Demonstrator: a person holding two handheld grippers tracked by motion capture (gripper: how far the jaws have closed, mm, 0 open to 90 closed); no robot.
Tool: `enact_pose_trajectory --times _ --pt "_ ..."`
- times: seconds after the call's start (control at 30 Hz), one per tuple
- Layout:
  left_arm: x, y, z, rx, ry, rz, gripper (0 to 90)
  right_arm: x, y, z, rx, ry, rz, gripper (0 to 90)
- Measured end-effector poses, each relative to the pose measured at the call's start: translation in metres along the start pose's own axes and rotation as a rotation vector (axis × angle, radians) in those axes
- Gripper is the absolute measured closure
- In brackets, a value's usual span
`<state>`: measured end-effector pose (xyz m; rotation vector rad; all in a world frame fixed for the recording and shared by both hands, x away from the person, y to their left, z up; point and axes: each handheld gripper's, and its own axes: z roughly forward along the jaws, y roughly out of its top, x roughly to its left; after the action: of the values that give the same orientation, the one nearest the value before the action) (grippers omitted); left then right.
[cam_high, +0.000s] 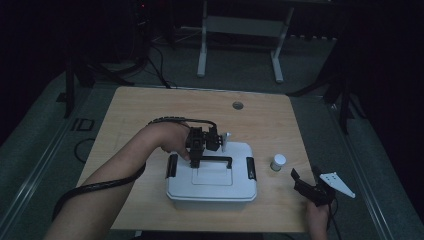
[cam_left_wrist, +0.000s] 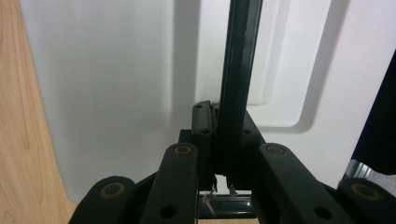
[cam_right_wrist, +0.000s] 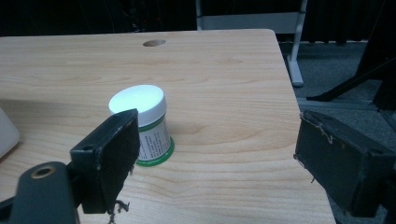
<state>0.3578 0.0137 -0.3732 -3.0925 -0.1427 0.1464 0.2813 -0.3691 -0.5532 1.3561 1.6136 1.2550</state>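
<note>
High view: white rectangular plastic box (cam_high: 211, 175) with black side latches, resting near the front middle of the light wooden table (cam_high: 150, 110). Left gripper (cam_high: 197, 159) lowered onto the lid, clamped on the left end of the black bar handle (cam_high: 220, 159) across the lid top. Small white-capped jar (cam_high: 278, 162) standing upright on the table just right of the box, apart from it. Right gripper (cam_high: 305, 179) near the table's front right corner, jaws spread, short of the jar.

Left gripper view: jaws pressed together on the black bar handle (cam_left_wrist: 238, 70), nipped between the pads, white lid (cam_left_wrist: 116, 93) behind, wood grain at the left edge.

Right gripper view: jaws wide apart, nothing between the pads. White-capped jar (cam_right_wrist: 147, 123) with a green-trimmed label standing beyond the left jaw, partly hidden by it, not touched. Corner of the white box (cam_right_wrist: 7, 133) at the left edge.
</note>
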Motion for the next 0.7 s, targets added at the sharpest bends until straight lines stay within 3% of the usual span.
enact_pose_trajectory --times 0.7 --pt "-0.0027 -0.0029 -0.0089 -0.021 0.001 0.026 83.7 -0.0004 0.0 -0.0002 0.0 -0.004 0.006 13.6"
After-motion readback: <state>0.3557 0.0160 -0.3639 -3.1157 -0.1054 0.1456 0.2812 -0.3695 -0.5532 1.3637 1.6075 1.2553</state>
